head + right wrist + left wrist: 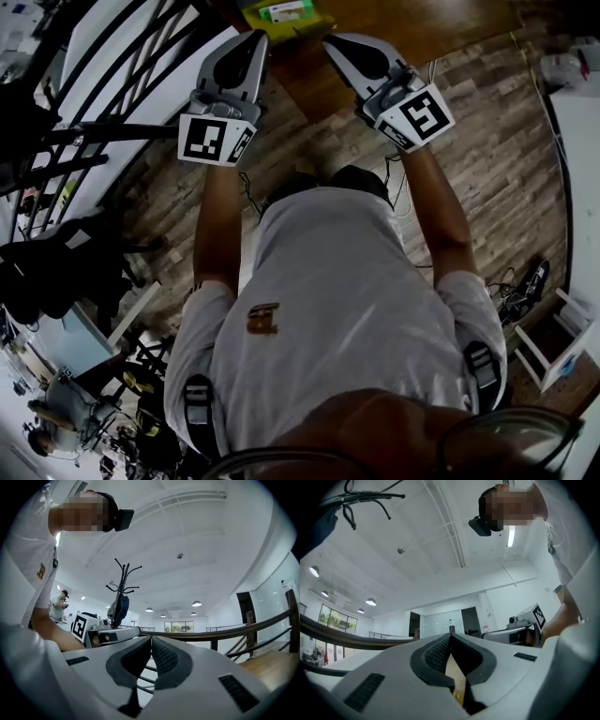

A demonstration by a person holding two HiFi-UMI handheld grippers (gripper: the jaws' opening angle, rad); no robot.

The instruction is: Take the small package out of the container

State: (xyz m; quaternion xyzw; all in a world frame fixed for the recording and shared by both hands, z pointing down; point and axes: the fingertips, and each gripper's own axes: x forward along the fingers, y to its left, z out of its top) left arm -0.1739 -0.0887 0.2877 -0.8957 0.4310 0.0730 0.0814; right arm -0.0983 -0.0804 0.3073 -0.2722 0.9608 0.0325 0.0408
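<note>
- A small green-and-white package (281, 11) was seen in a yellow container (246, 17) at the head view's top edge, on a brown wooden tabletop (422, 23).
- It lay just beyond the tips of the left gripper (255, 36) and the right gripper (330, 42), touched by neither.
- Both pairs of jaws were pressed together, with nothing between them.
- A black metal railing (112, 131) was seen close on the left, and open wood-plank floor (487, 141) on the right.

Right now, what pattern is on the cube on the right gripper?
Black-and-white square markers on that cube, clearest in the head view.
</note>
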